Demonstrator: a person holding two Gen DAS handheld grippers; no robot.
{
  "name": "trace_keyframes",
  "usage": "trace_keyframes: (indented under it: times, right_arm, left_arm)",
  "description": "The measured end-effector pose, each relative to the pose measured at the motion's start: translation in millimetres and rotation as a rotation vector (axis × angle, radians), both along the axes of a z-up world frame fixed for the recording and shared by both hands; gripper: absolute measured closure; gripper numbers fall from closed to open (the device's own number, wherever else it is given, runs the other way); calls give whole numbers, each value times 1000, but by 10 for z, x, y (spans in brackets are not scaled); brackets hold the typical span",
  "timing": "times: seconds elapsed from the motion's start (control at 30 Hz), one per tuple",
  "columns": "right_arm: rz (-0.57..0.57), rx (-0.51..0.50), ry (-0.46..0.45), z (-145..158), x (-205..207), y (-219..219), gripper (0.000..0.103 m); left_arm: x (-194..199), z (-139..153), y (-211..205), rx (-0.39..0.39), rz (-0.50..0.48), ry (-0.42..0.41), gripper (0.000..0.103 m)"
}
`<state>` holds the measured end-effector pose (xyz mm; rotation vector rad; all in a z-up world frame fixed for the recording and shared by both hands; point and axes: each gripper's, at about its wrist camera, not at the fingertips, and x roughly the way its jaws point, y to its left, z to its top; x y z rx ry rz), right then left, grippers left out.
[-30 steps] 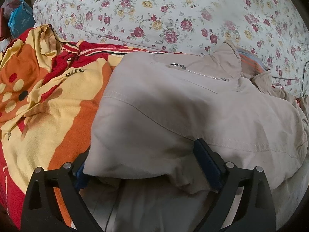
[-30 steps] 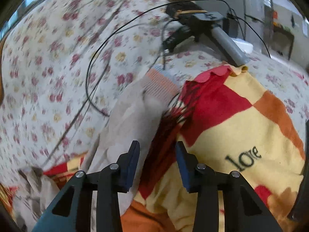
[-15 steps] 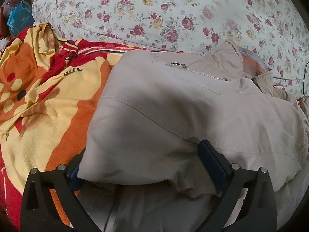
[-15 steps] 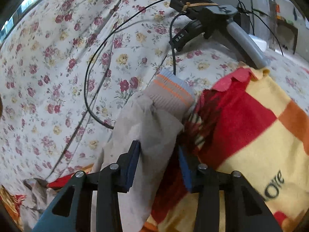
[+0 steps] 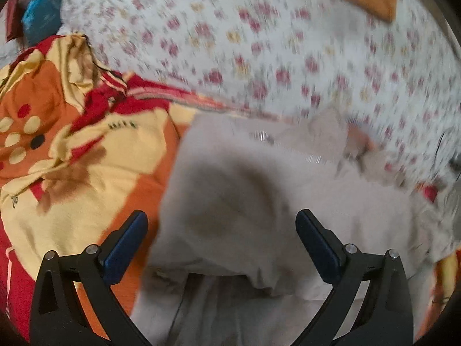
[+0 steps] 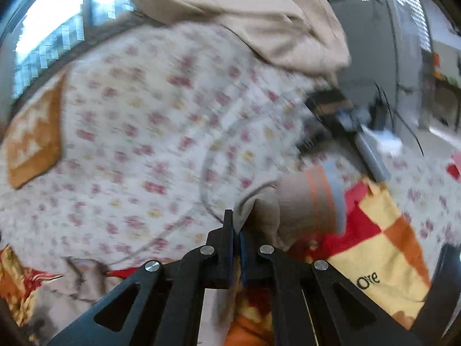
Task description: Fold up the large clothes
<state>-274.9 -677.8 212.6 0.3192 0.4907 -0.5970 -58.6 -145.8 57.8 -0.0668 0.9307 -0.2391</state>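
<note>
the beige jacket (image 5: pixel 259 207) lies bunched on a red, yellow and orange blanket (image 5: pixel 72 150) over a floral sheet (image 5: pixel 259 43), and the left gripper (image 5: pixel 222 230) hangs above it with its fingers spread wide, touching no cloth. the right gripper (image 6: pixel 235 230) is pressed together, pinching the jacket's sleeve (image 6: pixel 265 210) just behind the striped cuff (image 6: pixel 322 199), which sticks out past its tips. both views are blurred.
</note>
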Motion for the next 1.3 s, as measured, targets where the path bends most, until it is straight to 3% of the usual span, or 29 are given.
trace_keyframes:
  times: [0.17,0.27,0.4,0.5,0.6,0.7,0.8,0.87,1.07,1.17,1.3]
  right_arm:
    - [247,-55,-18,489,178,987,101]
    - [417,-70,21,487,407,1685,101]
    - [630,-19,79,54,867,2685,101]
    - [683,63,156,-616,1247,3307,101]
    - [750,211,285,-1267,1415,3666,82]
    - [799,311,357,-1505,1354,3698,67]
    - [819,262,326,-1329,1135,3586,47]
    - [799,208,299,-1164,966,3463,41]
    - [691,203,206,-998,620,2985,36]
    - [617,274,153,-1080,507,2698,36]
    - [561,369,133,-1133,438,2378,36]
  left_arm:
    - [70,106,193,-50,29,11,1]
    - [114,166,352,-117,60,13,1]
    - [149,172,494,-228,66,40,1]
    - [197,74,512,-313,44,115,1]
    - [204,30,485,-333,31,146,1]
    - [190,69,447,-347,11,142,0]
    - [164,106,393,-363,-22,137,0]
    - [129,123,327,-367,-62,142,0]
    - [-1,99,-4,-275,-143,103,0]
    - [-84,132,-131,-210,-149,52,0]
    - [-184,346,-57,-206,-105,-33,0]
